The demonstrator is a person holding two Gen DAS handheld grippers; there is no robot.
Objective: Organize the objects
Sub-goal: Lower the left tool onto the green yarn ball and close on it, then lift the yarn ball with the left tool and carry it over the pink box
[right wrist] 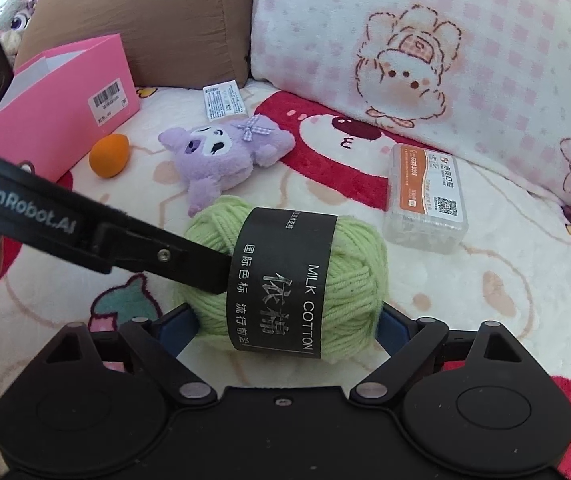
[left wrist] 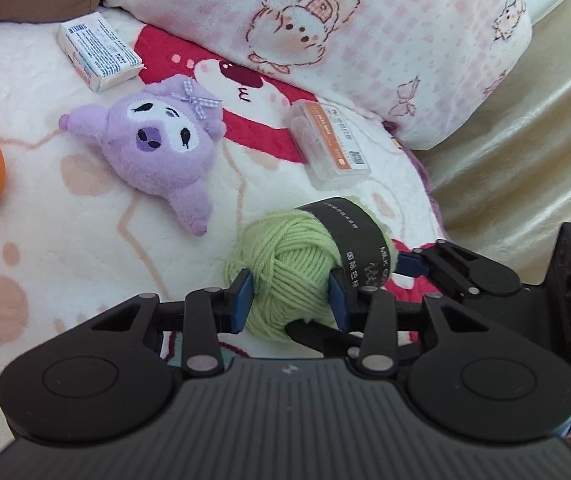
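Left wrist view: our left gripper (left wrist: 290,299) clenches the green yarn ball (left wrist: 285,264); right gripper (right wrist: 287,326) stands released around it. Plush (left wrist: 157,148) beyond the yarn remains unsorted.

Both tools were matte black plastic, each with a broad body bearing two round raised discs and folding linkage arms joined by silver pins. The left tool (left wrist: 291,300) carried blue pads (left wrist: 241,304) on its fingertips, and a small pale mark sat at the middle of its ribbed grey housing. The right tool (right wrist: 285,326) showed blue pads too; the left tool's arm bore white "GenRobot.AI" lettering (right wrist: 25,210) and a small screw.
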